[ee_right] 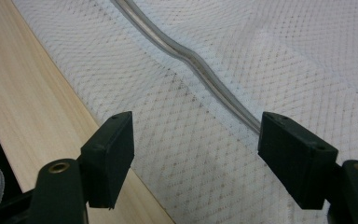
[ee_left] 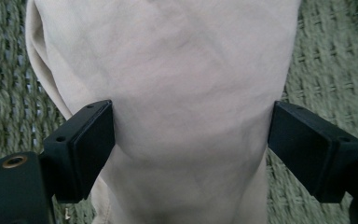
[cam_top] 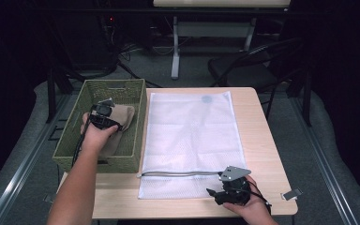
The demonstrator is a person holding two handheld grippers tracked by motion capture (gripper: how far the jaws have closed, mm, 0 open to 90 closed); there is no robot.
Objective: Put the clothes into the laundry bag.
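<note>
A beige cloth (cam_top: pixel 124 117) lies bunched in a green woven basket (cam_top: pixel 115 85) at the table's left. My left gripper (cam_top: pixel 107 110) hangs low over it inside the basket. In the left gripper view its jaws (ee_left: pixel 191 140) stand wide on either side of the cloth (ee_left: pixel 182 70), pads at its edges without squeezing it. A white mesh bag (cam_top: pixel 192 136) lies flat on the table's middle, its grey zipper (cam_top: pixel 178 174) near the front. My right gripper (cam_top: pixel 212 194) rests open at the bag's front right corner, over mesh (ee_right: pixel 261 56) just short of the zipper (ee_right: pixel 186 51).
The wooden table (cam_top: pixel 258 140) has bare strips to the right of the bag and along its front edge. A small metal clip (cam_top: pixel 291 193) sits at the table's right front corner. A dark chair (cam_top: pixel 253 65) and a desk leg (cam_top: pixel 175 47) stand beyond the table.
</note>
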